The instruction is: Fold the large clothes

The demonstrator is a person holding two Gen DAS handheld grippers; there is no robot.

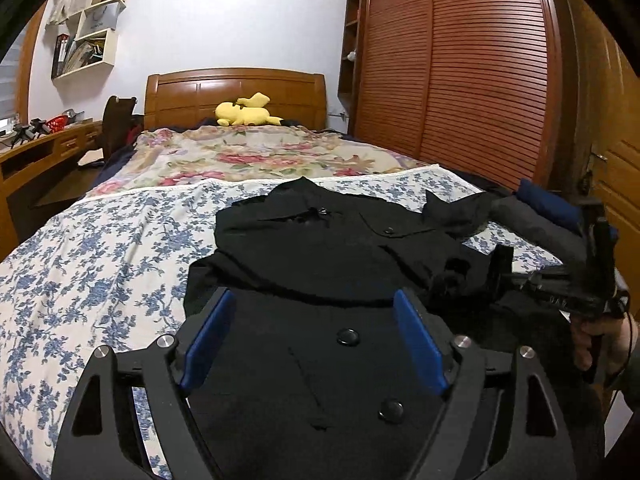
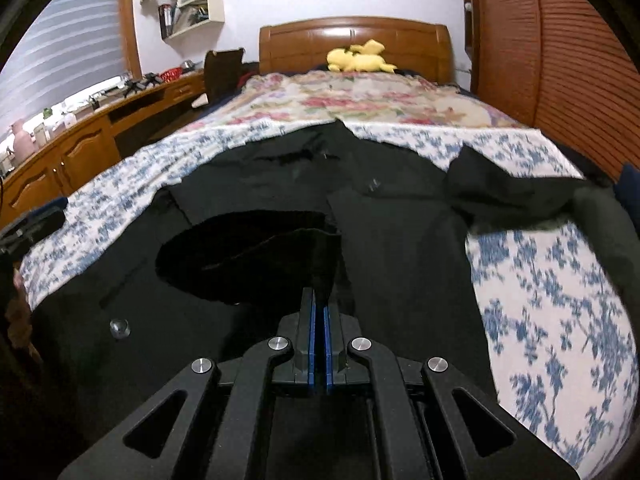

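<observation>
A large black buttoned coat (image 1: 344, 248) lies spread on the bed's blue-flowered sheet (image 1: 100, 264), collar toward the headboard. My left gripper (image 1: 316, 304) is open and hovers over the coat's lower front, its blue pads (image 1: 212, 336) wide apart above the buttons. My right gripper (image 2: 319, 300) is shut on a sleeve cuff of the coat (image 2: 280, 256) and holds it lifted over the coat's body. The right gripper also shows in the left wrist view (image 1: 504, 268), at the coat's right side. The other sleeve (image 2: 520, 196) lies out to the right.
A floral quilt (image 1: 256, 156) and a yellow plush toy (image 1: 244, 112) lie toward the wooden headboard (image 1: 236, 88). A wooden desk (image 1: 40, 160) and a chair stand left of the bed. A slatted wardrobe (image 1: 460, 72) stands on the right. A blue folded item (image 1: 548, 204) sits at the bed's right edge.
</observation>
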